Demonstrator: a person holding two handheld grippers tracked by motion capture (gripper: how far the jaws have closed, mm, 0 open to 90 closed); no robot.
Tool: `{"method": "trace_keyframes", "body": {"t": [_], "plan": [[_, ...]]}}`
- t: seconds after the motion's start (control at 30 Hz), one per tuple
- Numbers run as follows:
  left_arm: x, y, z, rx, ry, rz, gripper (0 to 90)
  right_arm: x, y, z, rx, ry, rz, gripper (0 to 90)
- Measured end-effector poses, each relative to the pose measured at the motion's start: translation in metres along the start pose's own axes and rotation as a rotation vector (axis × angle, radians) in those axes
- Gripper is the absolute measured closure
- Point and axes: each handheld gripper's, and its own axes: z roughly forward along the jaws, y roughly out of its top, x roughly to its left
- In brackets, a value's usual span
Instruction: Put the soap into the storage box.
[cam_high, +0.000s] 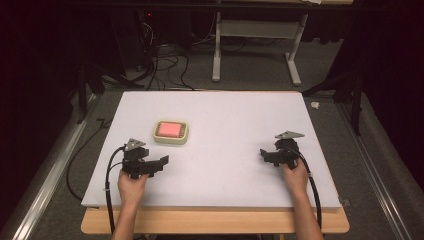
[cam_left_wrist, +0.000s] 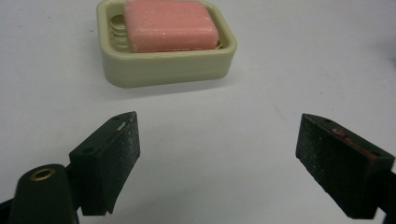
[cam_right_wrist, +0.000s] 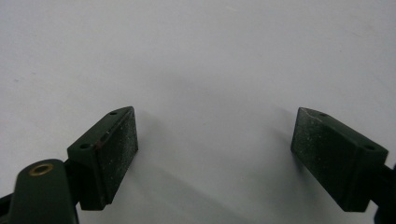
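— Left gripper view first: where does the pink soap (cam_left_wrist: 170, 24) sit?

— In its cream soap dish (cam_left_wrist: 163, 70), straight ahead of the left gripper (cam_left_wrist: 217, 135) and a little toward its left jaw, near but not touching. The bar lies flat on the dish's ribs, probably so it drains and does not slide.

— And the jaws?

— Spread wide, with nothing but bare white table (cam_left_wrist: 280, 70) between the pads. That gap looks right for straddling the bar or the dish, so I judge this to be the approach to a pick-up, not a grip.

— Why is the gripper held so low?

— It points nearly level along the tabletop, likely so that the pads meet the sides of the dish squarely.

— What about the other hand?

— The right gripper (cam_right_wrist: 215, 130) rests well apart from the dish, over on the far side of the left gripper. Its jaws are also spread and empty, over plain table — parked out of the way, I would say, so that the left one has free room.
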Motion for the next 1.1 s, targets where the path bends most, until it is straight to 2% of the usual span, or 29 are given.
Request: {"method": "trace_keyframes", "body": {"t": [0.1, 0.37, 0.93, 1.1], "plan": [[-0.004, 0.0, 0.004, 0.0, -0.021, 0.007, 14.5, 0.0, 0.0, 0.0, 0.0, 0.0, 0.0, 15.3], [-0.008, 0.0, 0.014, 0.009, -0.03, 0.011, 14.5, 0.0, 0.0, 0.0, 0.0, 0.0, 0.0, 15.4], [-0.016, -0.003, 0.036, 0.046, 0.011, 0.061, 14.6, 0.0, 0.0, 0.0, 0.0, 0.0, 0.0, 15.4], [-0.017, -0.003, 0.042, 0.054, 0.003, 0.049, 14.7, 0.0, 0.0, 0.0, 0.0, -0.001, 0.0, 15.3]]}}
